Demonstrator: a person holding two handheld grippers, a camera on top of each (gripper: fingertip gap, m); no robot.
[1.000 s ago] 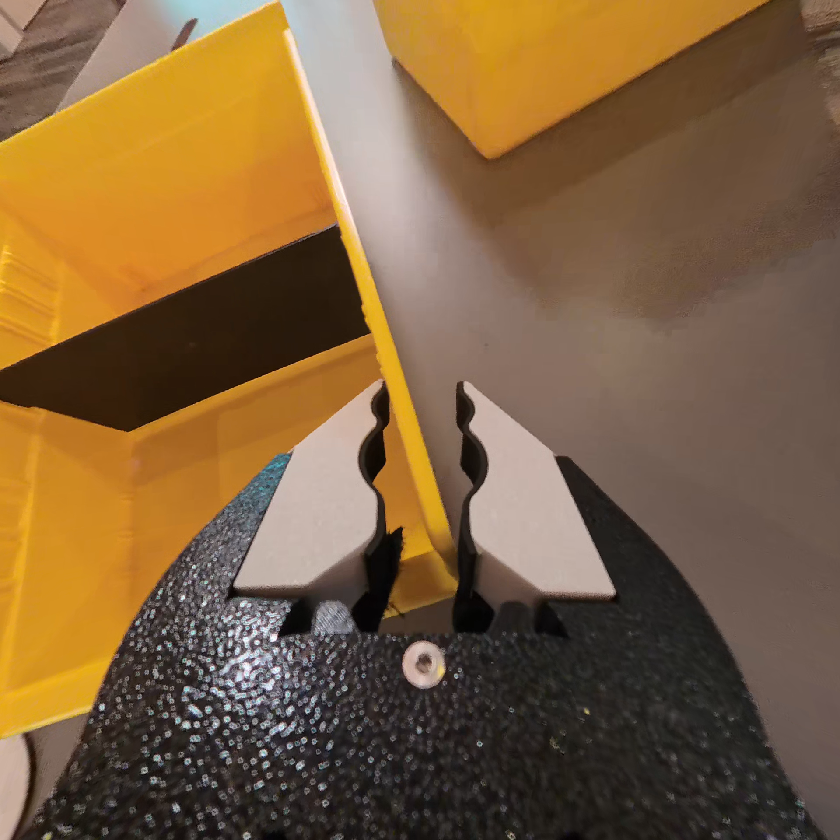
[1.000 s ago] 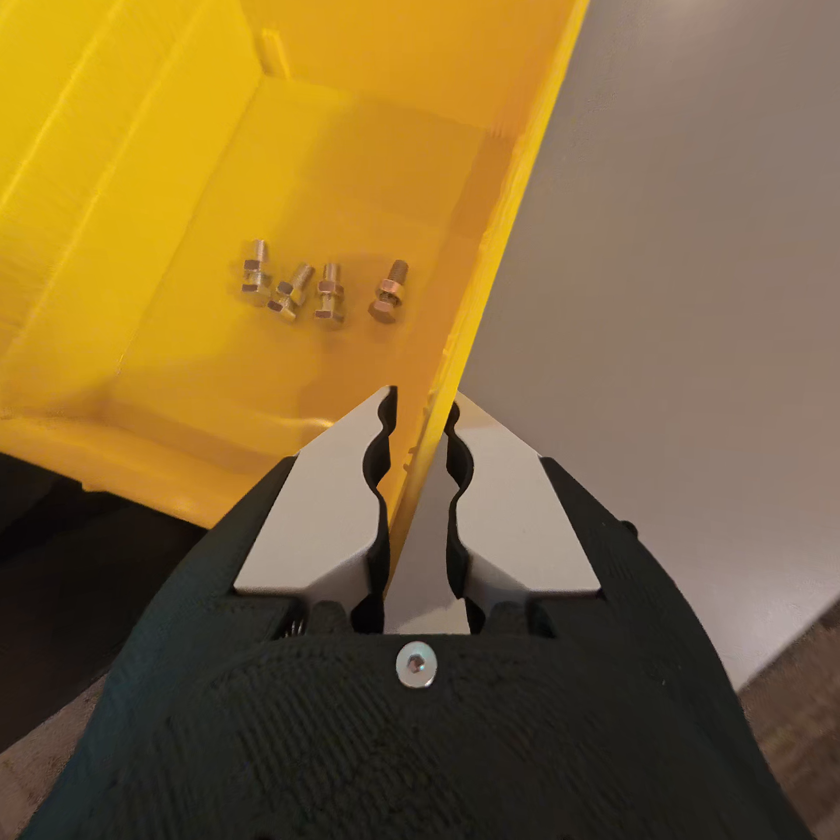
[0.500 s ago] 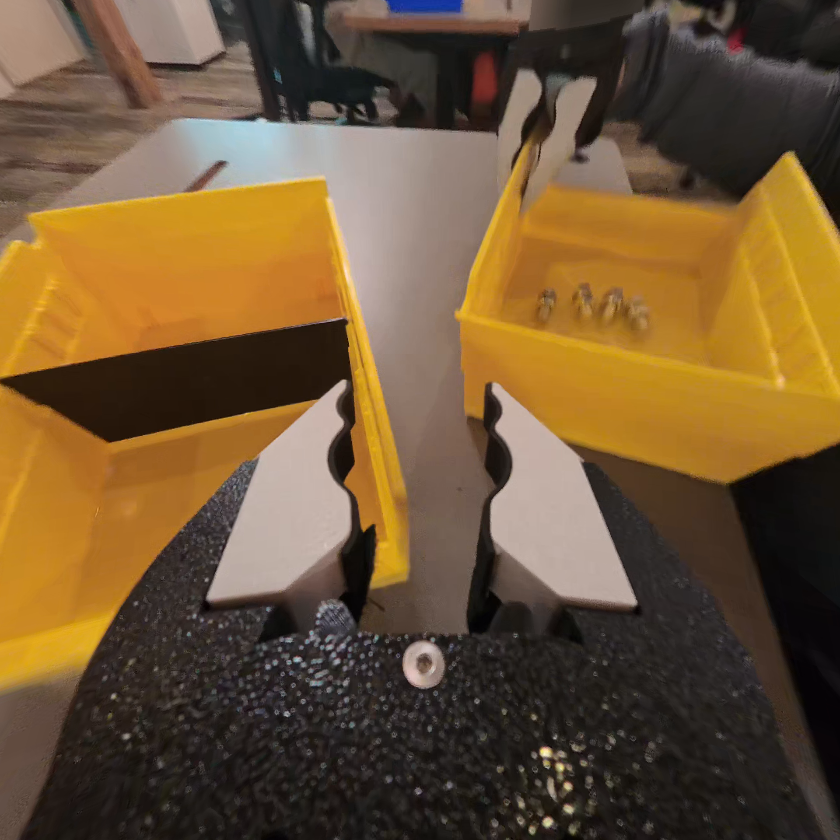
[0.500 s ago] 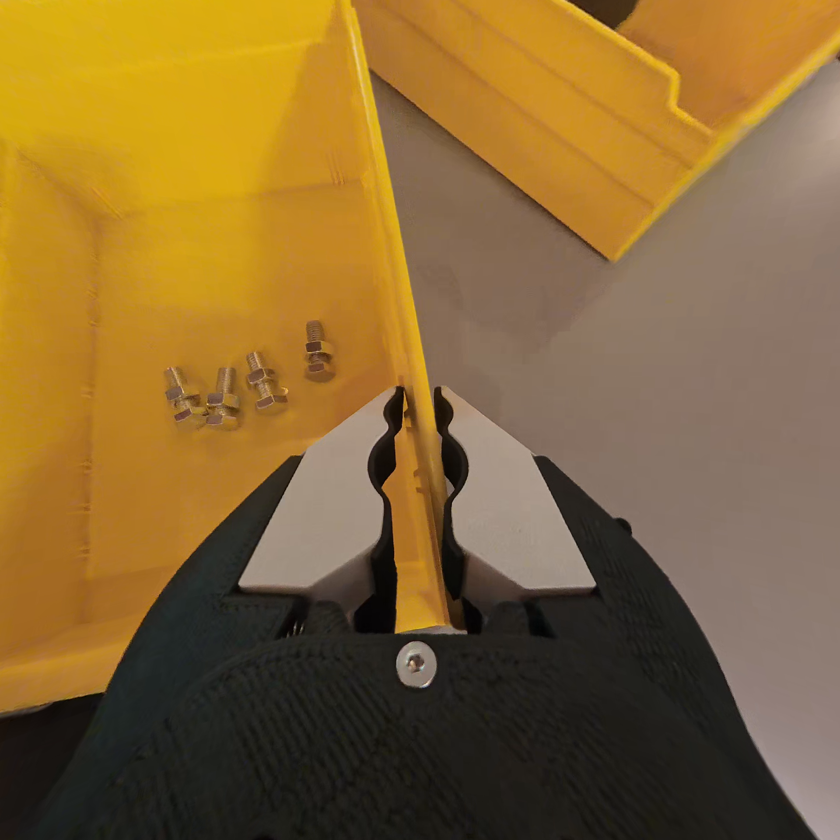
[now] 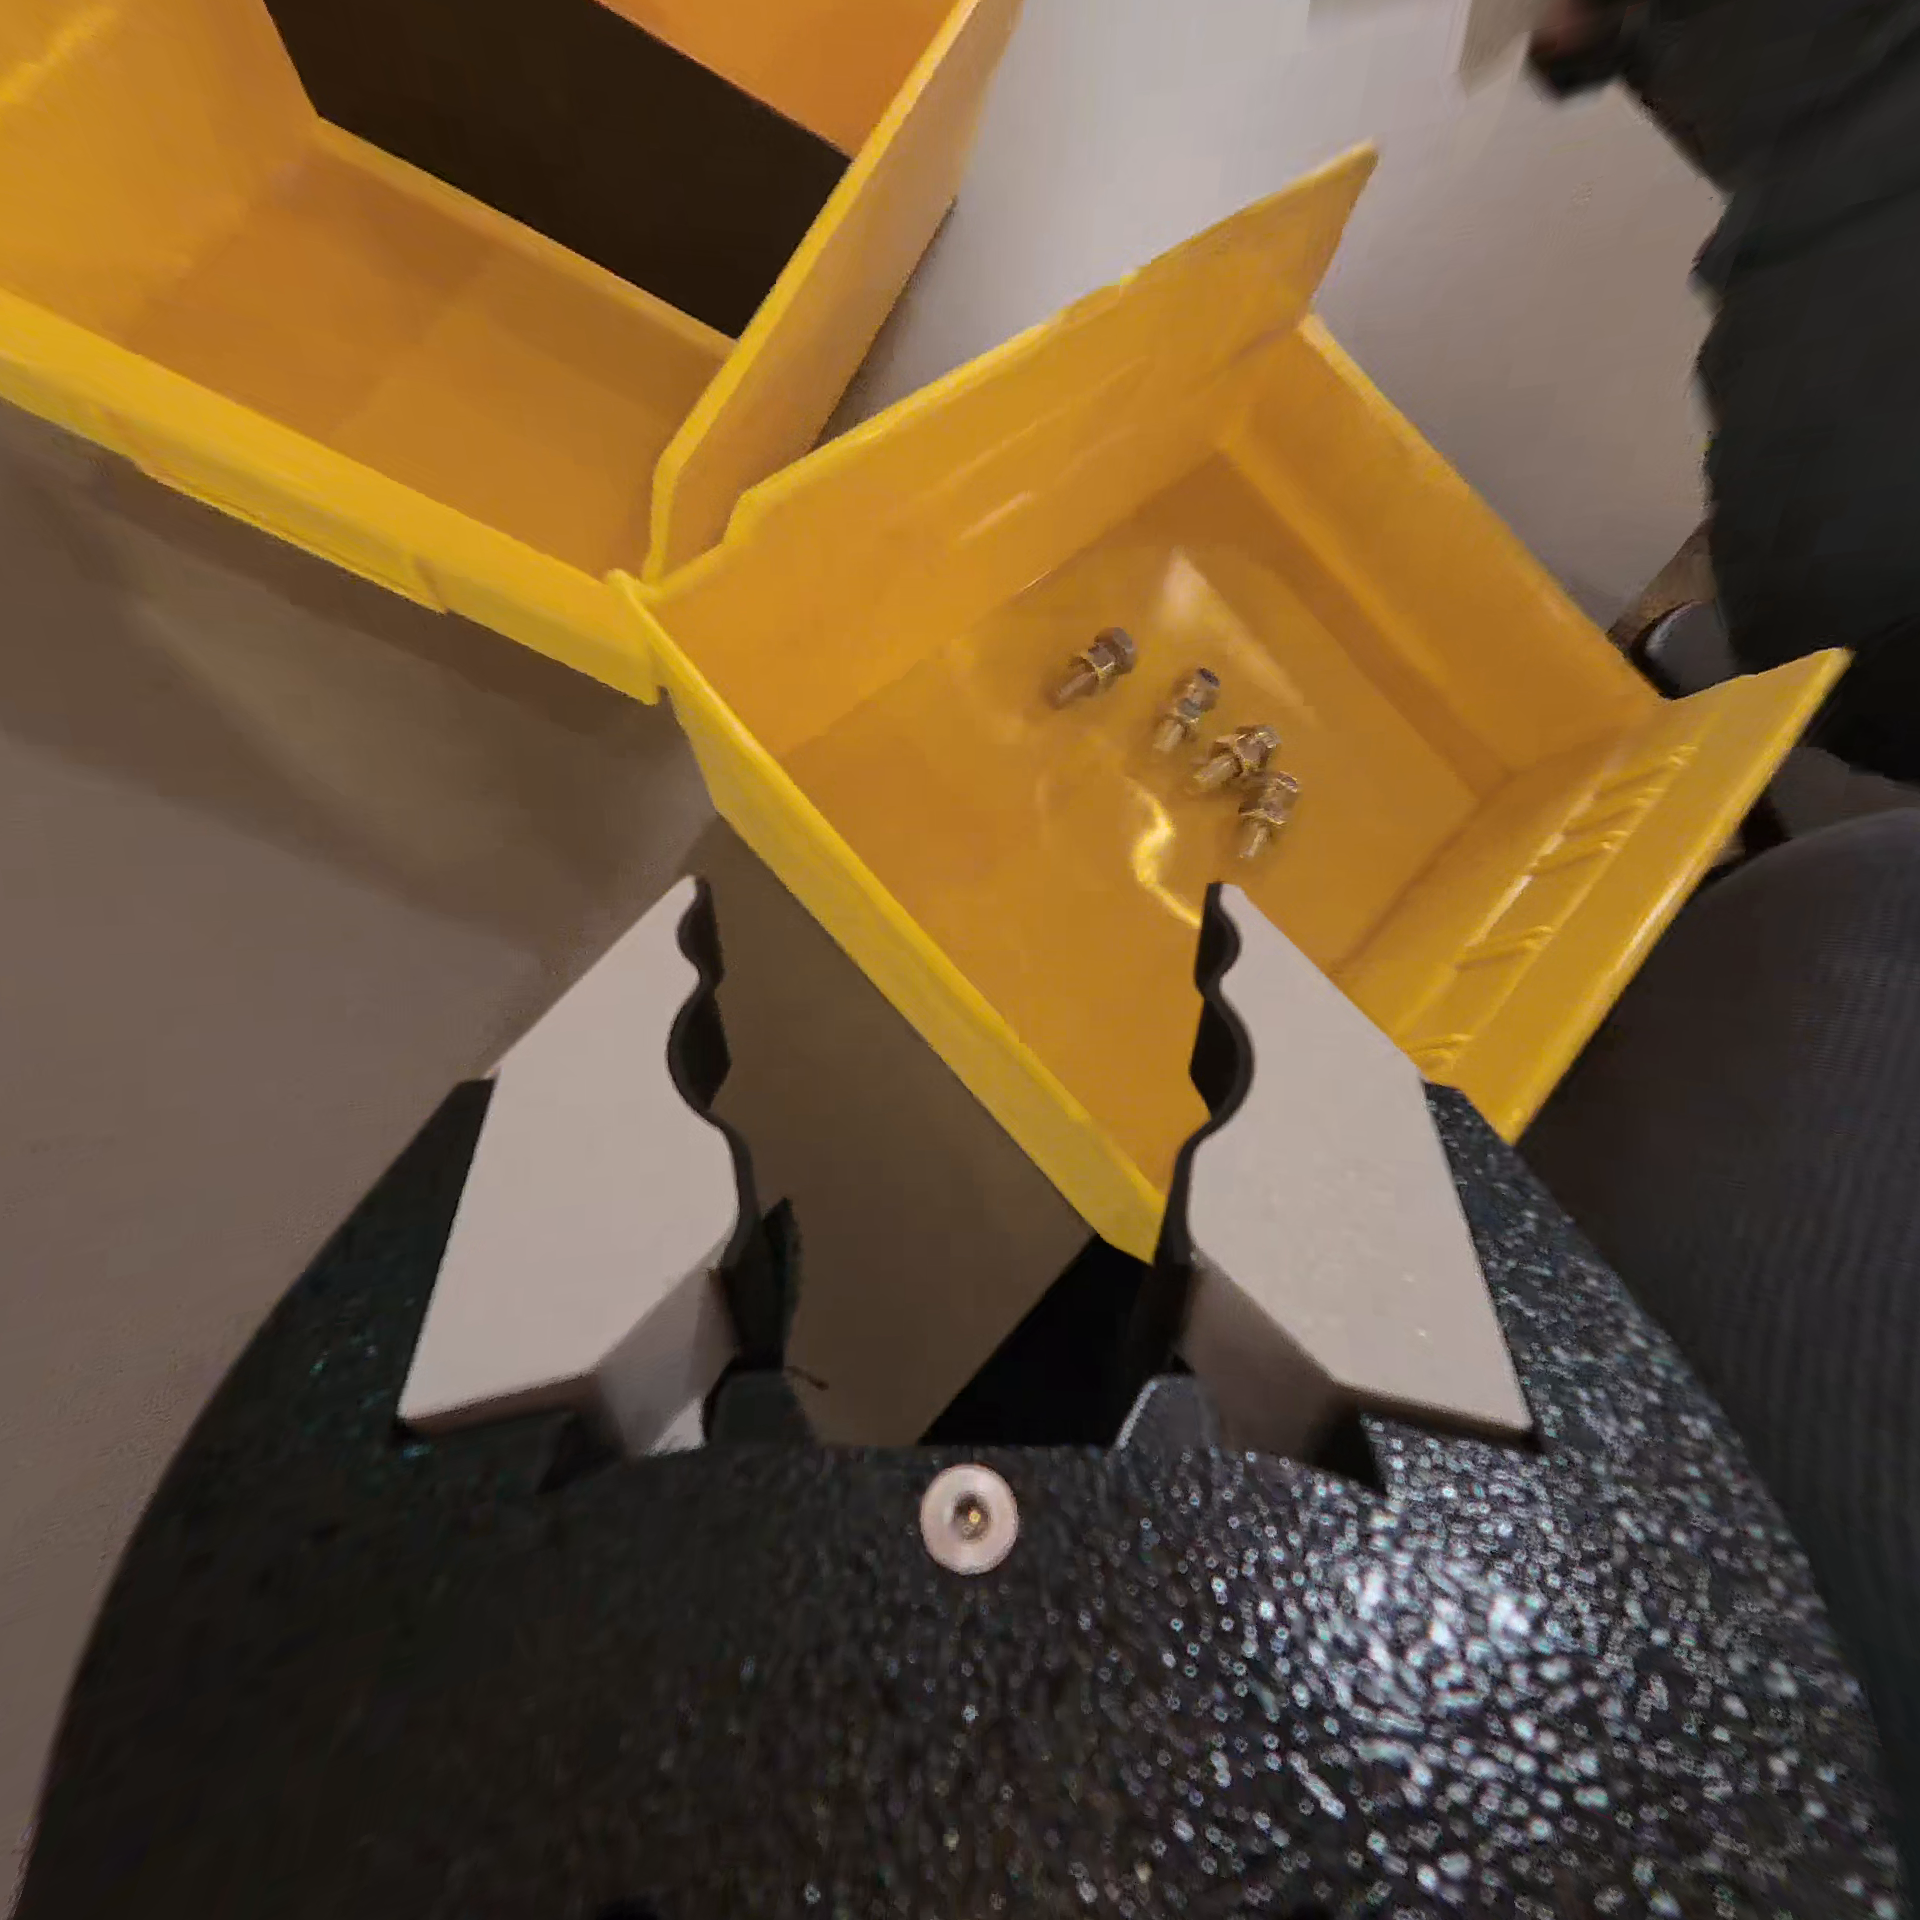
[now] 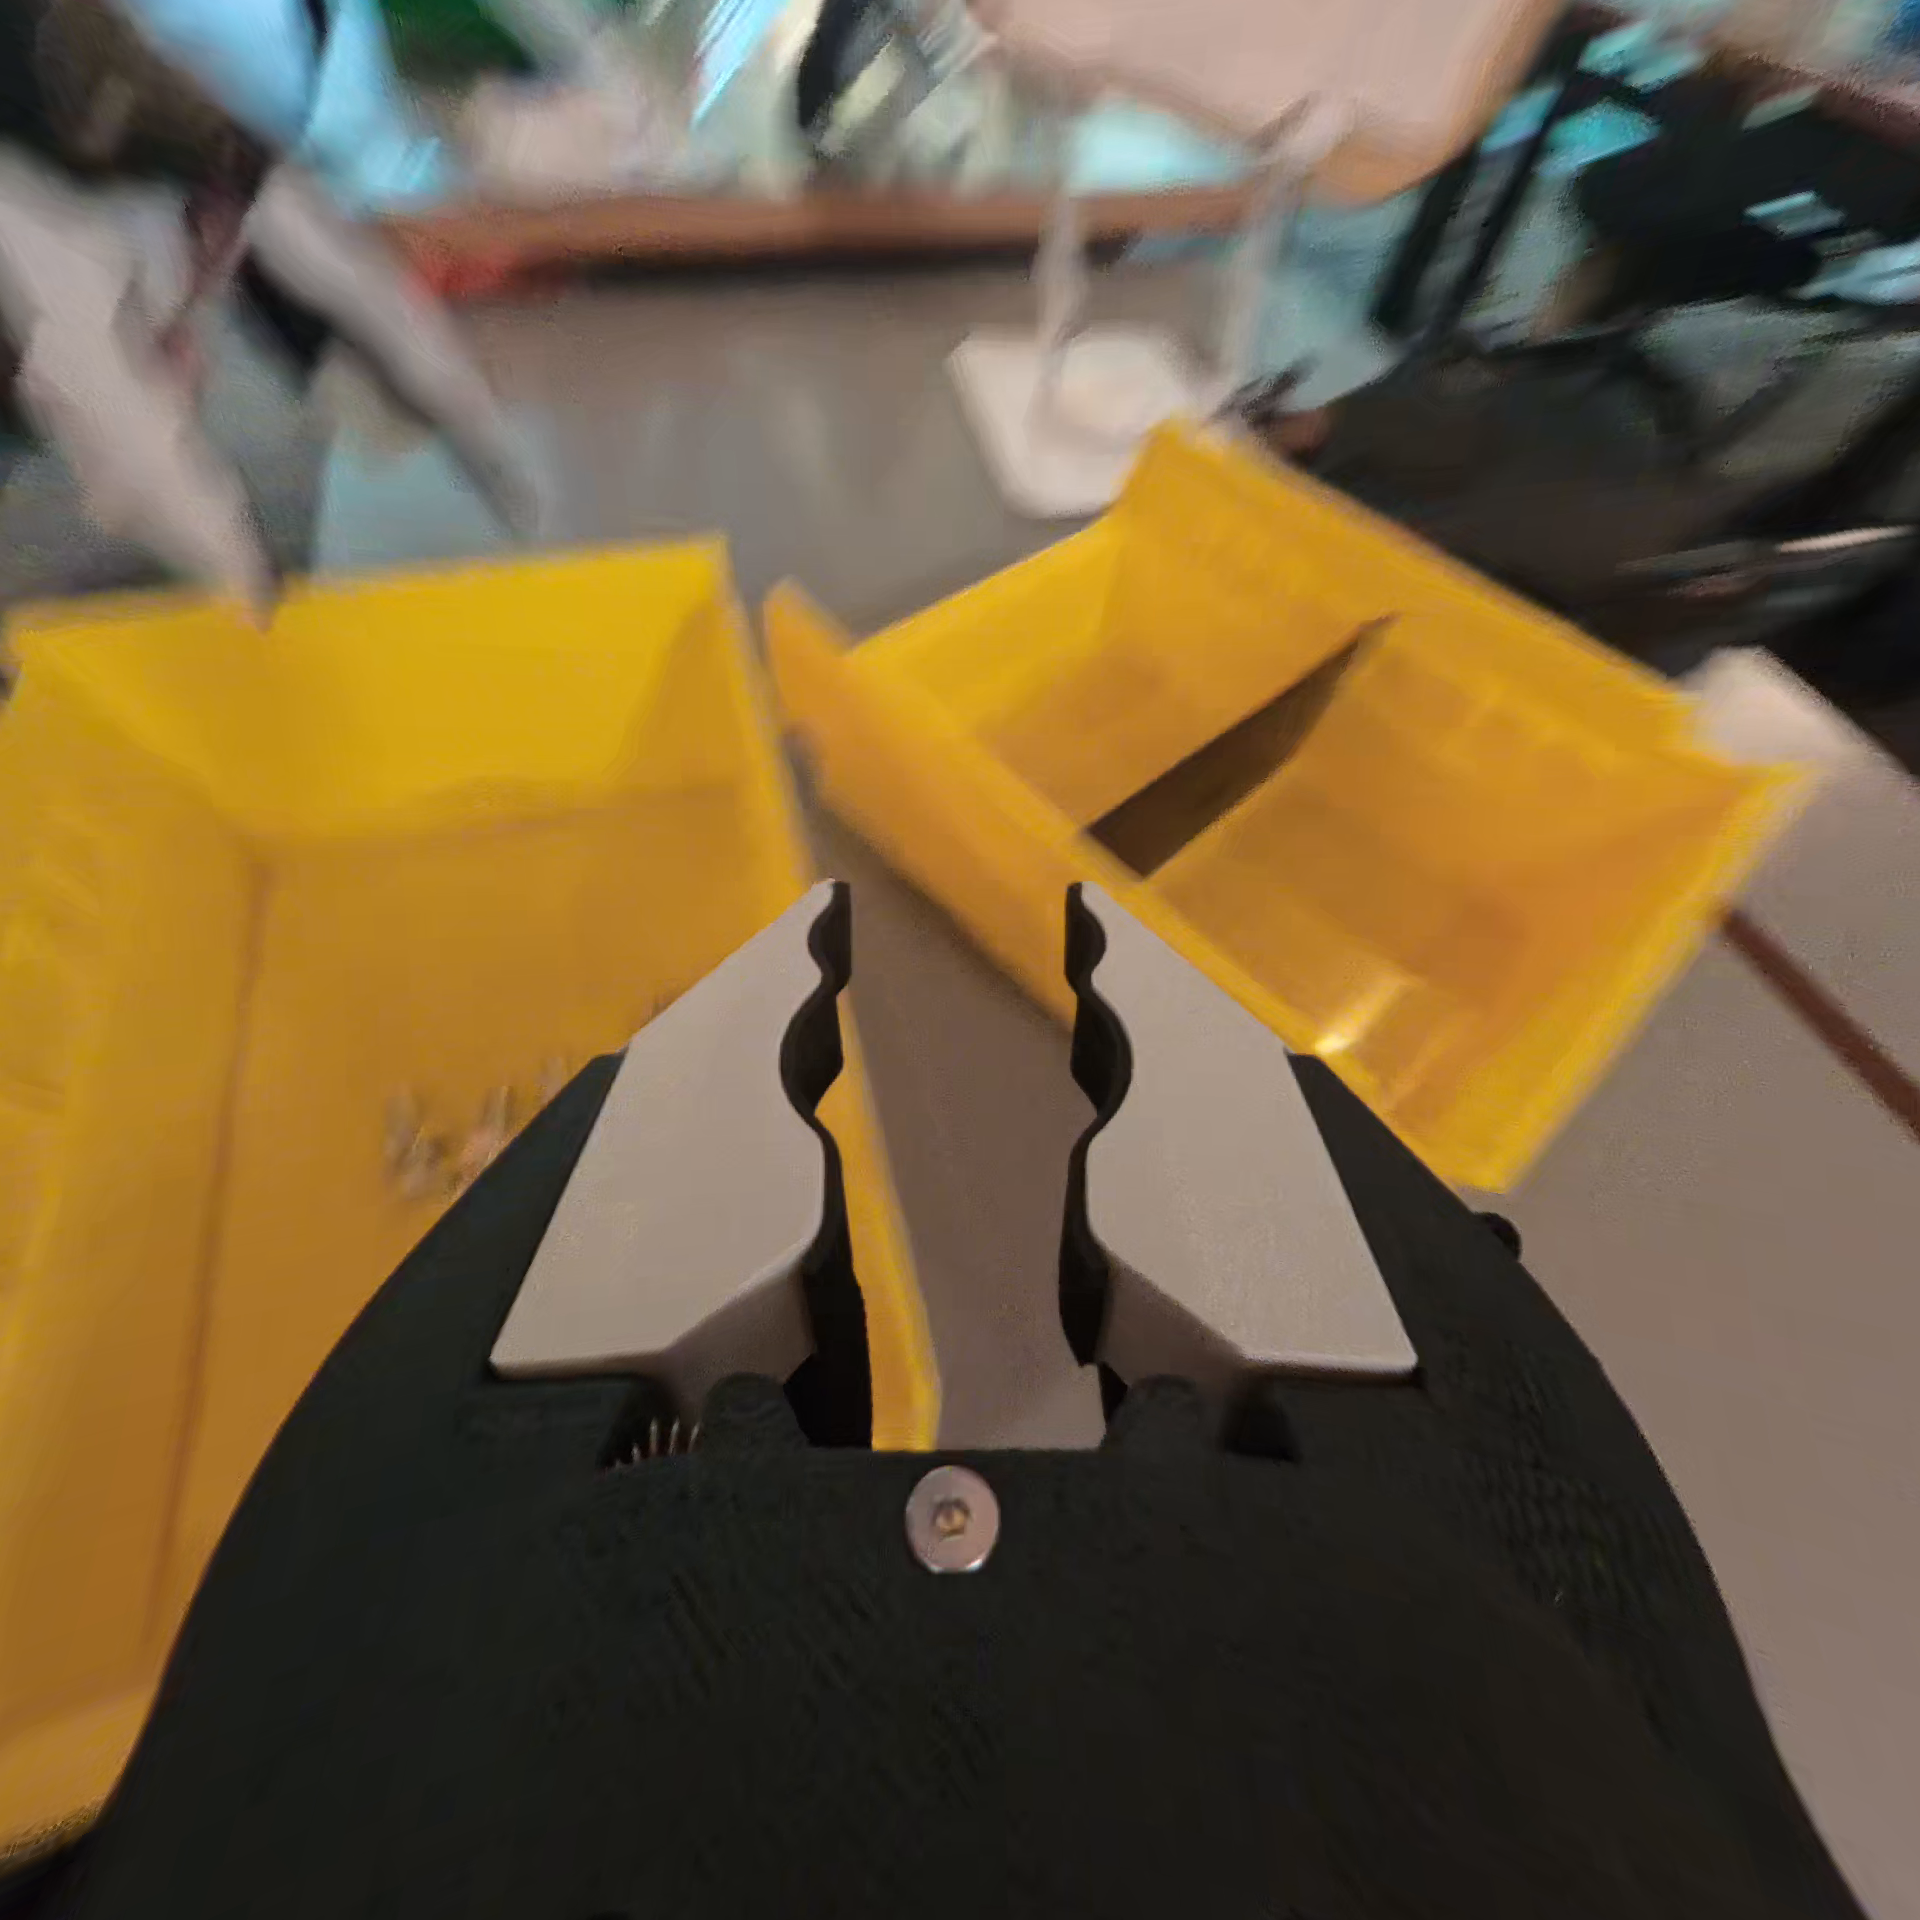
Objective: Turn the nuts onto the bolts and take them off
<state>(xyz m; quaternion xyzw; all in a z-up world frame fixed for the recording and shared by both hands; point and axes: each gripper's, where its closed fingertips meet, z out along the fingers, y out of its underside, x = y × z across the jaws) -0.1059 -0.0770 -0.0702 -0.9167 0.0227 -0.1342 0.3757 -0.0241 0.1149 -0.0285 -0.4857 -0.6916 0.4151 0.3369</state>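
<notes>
On the grey worktop there are two yellow plastic bins sitting close together at an angle, corners pretty much touching in the left wrist view. The nearer bin has four bolts lying loose on its floor in a rough row, each with a nut already threaded on as far as I can make out. The other bin has a black divider across it, and I can't see anything in the parts of it that show.

The left gripper is wide open and holding nothing. It's hanging over the near corner of the bolt bin, so the bin's front wall runs diagonally through the gap between the fingers, with the right finger over the inside of the bin and the left one over bare worktop. The bolts are just beyond the right fingertip.

The right wrist view is badly motion-blurred. The right gripper has its fingers parted too, nothing between them, and it sits above the side wall of the bolt bin, whose edge runs just along the left finger. The bolts show only as a pale smear beside that finger. The divided bin is off to the right, tilted in frame. Background's just a blur of furniture.
</notes>
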